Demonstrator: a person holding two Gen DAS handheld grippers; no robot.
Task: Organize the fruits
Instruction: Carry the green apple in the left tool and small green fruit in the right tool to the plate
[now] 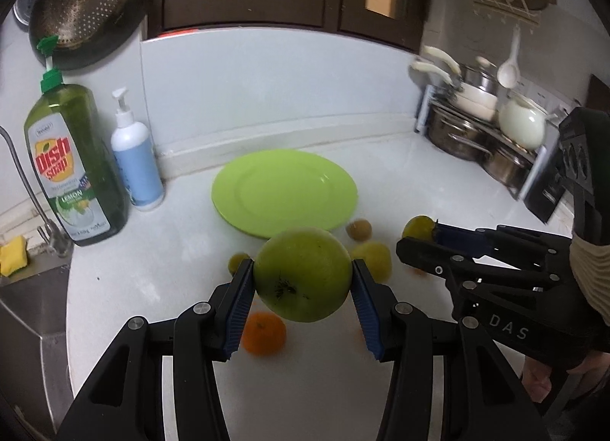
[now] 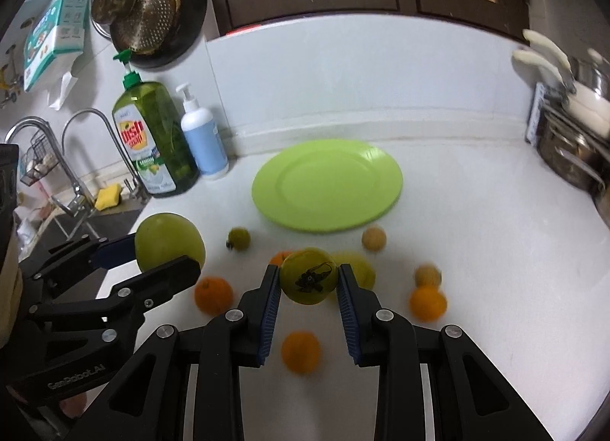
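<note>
My left fingers (image 1: 303, 288) pinch a big green apple (image 1: 303, 275), my right fingers (image 2: 309, 288) a small green tomato (image 2: 309, 276), both lifted clear of the worktop (image 1: 152, 280) so they can go to the empty green plate (image 1: 284, 191) behind the loose oranges (image 2: 300, 351).

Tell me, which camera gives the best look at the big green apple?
The left wrist view: the green apple sits centred and close between the left gripper jaws, stem end visible. The right wrist view shows it off to the left, partly hidden by a jaw.
</note>
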